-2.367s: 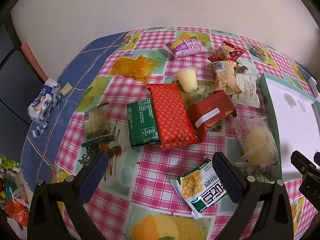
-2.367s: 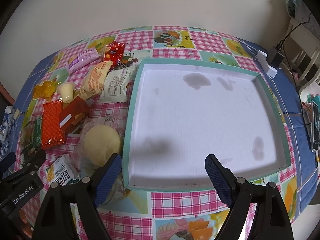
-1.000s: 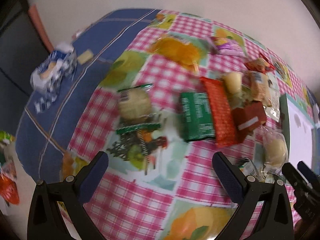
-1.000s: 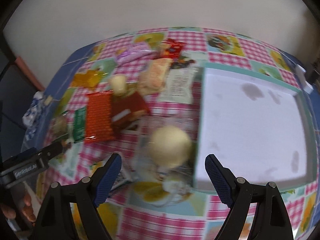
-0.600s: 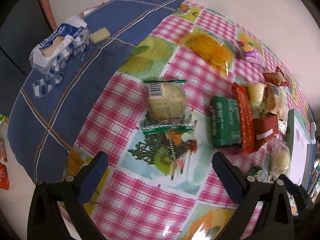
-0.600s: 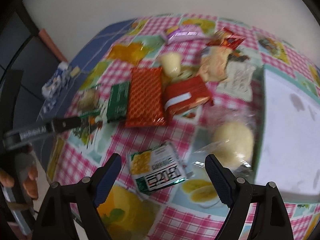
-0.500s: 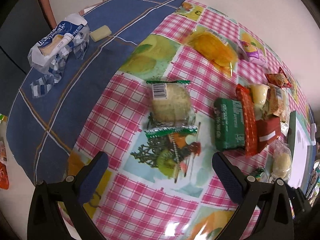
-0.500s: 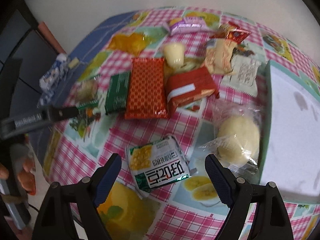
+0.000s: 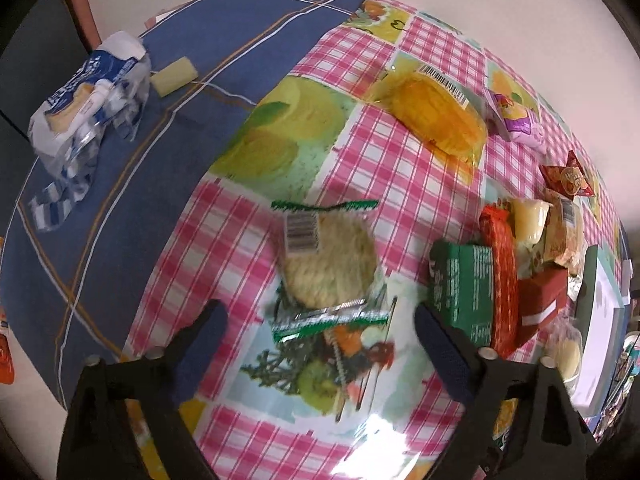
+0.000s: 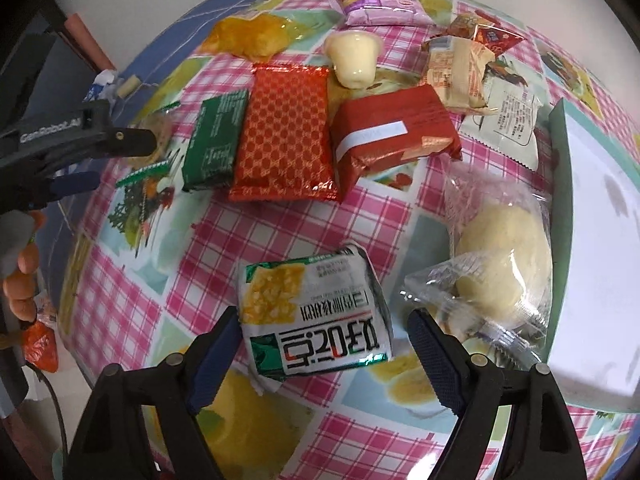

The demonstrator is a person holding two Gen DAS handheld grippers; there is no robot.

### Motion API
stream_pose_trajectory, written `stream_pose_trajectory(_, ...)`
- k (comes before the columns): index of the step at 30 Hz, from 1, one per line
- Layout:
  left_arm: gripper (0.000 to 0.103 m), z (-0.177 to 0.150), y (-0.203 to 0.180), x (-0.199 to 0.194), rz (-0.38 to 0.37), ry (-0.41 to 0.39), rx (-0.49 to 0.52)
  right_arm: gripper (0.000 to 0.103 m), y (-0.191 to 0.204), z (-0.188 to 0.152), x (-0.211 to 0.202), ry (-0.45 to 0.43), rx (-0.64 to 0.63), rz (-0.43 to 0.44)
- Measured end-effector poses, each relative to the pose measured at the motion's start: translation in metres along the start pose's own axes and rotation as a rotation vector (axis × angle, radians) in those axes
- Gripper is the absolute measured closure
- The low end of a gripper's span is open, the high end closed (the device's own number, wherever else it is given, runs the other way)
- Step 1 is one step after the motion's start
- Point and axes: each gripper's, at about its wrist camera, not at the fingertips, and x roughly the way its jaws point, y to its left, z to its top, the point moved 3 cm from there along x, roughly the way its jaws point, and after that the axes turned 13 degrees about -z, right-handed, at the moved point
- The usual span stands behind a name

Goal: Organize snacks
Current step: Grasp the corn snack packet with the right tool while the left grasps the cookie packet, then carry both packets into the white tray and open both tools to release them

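A round rice cake in a clear green-edged wrapper [image 9: 326,260] lies on the checked tablecloth. My left gripper [image 9: 320,328] hangs just over its near end, jaws closing, pads apart from it. A white and green snack packet [image 10: 316,312] lies between the fingers of my right gripper [image 10: 324,344], whose jaws are closing too; the left pad [image 10: 218,350] is at the packet's edge, the right one stands off. The left gripper [image 10: 116,140] also shows at the far left of the right wrist view. A teal-rimmed white tray [image 10: 560,184] lies to the right.
Between the grippers lie a green pack [image 10: 214,144], an orange-red pack [image 10: 282,132], a red box [image 10: 392,132], a bagged bun [image 10: 500,264], a pudding cup [image 10: 354,56], a yellow bag [image 9: 436,116] and more packets behind. A blue-white bag [image 9: 86,100] sits on the blue cloth. A hand [image 10: 20,276] shows left.
Both grippers sank toward the table. The left one swung left over the rice cake, the right one left from the tray to the white and green packet. Both sets of jaws narrowed.
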Motion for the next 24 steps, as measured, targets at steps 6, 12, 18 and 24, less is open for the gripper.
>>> stream_pose_trajectory(6, 0.033, 0.016, -0.003, 0.02, -0.019, 0.008, -0.017, 0.036, -0.006, 0.012, 0.003, -0.001, 0.025, -0.006)
stream_pose_trajectory(12, 0.049, 0.014, -0.006, 0.028, 0.002, -0.019, -0.017, 0.042, -0.02, 0.018, 0.005, 0.002, 0.056, 0.005)
stream_pose_trajectory(18, 0.05, 0.006, -0.007, 0.012, -0.011, -0.05, -0.047, 0.044, -0.033, 0.022, 0.0, 0.013, 0.093, 0.039)
stream_pose_trajectory(24, 0.05, -0.002, -0.024, -0.027, -0.041, -0.106, -0.031, 0.045, -0.049, 0.027, -0.024, -0.017, 0.144, 0.112)
